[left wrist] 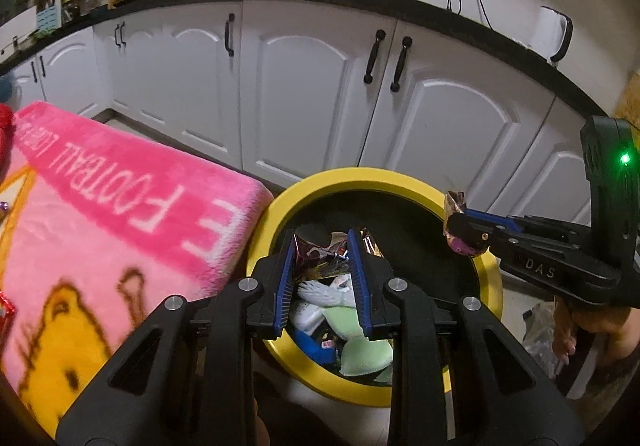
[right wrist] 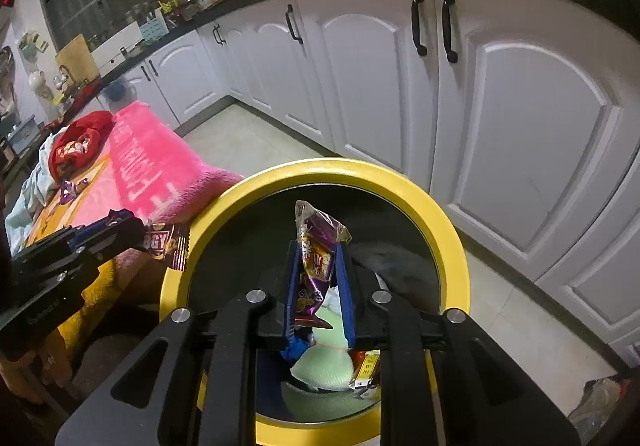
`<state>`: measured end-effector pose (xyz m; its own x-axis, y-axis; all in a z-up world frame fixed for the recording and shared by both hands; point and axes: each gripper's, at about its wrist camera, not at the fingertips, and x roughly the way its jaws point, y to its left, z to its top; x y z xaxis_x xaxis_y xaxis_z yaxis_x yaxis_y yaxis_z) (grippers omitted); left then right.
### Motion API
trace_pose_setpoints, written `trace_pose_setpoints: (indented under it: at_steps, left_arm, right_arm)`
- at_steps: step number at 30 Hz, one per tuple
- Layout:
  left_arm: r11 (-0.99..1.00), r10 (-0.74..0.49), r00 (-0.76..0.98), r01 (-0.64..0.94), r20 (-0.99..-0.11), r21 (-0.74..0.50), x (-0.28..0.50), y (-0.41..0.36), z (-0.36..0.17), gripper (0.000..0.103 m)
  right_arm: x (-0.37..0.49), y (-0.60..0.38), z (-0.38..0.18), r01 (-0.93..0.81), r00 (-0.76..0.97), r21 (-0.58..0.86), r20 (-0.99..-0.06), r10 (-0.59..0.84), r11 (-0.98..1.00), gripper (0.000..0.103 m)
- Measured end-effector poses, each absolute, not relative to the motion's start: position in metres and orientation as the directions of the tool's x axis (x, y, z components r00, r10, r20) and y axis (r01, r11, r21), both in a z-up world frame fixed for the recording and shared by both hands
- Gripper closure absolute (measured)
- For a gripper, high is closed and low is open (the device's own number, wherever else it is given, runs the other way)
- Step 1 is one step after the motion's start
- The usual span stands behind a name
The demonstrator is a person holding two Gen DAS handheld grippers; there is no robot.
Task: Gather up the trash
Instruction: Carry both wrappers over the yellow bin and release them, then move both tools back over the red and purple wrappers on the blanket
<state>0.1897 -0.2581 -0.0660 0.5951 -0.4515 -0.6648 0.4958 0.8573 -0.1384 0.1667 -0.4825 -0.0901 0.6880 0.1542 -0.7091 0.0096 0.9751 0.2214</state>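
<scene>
Wrappers both poised over yellow-rimmed bin (right wrist: 448,242), presumably for dropping: right gripper (right wrist: 318,286) clamps purple snack packet (right wrist: 316,258), left gripper (left wrist: 322,266) pinches crumpled foil wrapper (left wrist: 320,254); pink blanket (left wrist: 120,213) just beside bin.

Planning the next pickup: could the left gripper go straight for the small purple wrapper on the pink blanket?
Probably not yet: the left gripper is shut on a brown wrapper over the yellow bin. The purple wrapper lies uncovered on the blanket.

Left hand-held gripper (left wrist: 322,266) clamped, angled downward; right hand-held gripper (right wrist: 318,278) clamped, angled downward alongside.
</scene>
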Motion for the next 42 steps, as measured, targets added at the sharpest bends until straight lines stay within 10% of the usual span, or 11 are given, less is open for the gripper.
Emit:
trace_pose_setpoints:
  at_steps: [10,32,42]
  left_arm:
    - [0.844,-0.458,0.542,0.515,-0.705,-0.152,0.194,-0.269,-0.083,0.081]
    - [0.898,-0.391,0.638,0.423,-0.664,-0.122,0.191,-0.224,-0.064,0.015]
    - [0.945,-0.307,0.730,0.309,-0.610,-0.107,0.187,-0.160,-0.040,0.014]
  right_arm:
    - [0.171,-0.496,-0.102,0.046,0.670,0.260,-0.724,0.163,0.965,0.067]
    - [0.167,-0.490,-0.072,0.034,0.725,0.270,-0.669,0.162,0.962,0.038]
    - [0.172,-0.448,-0.032,-0.056,0.762,0.275,-0.609,0.219,0.960,0.030]
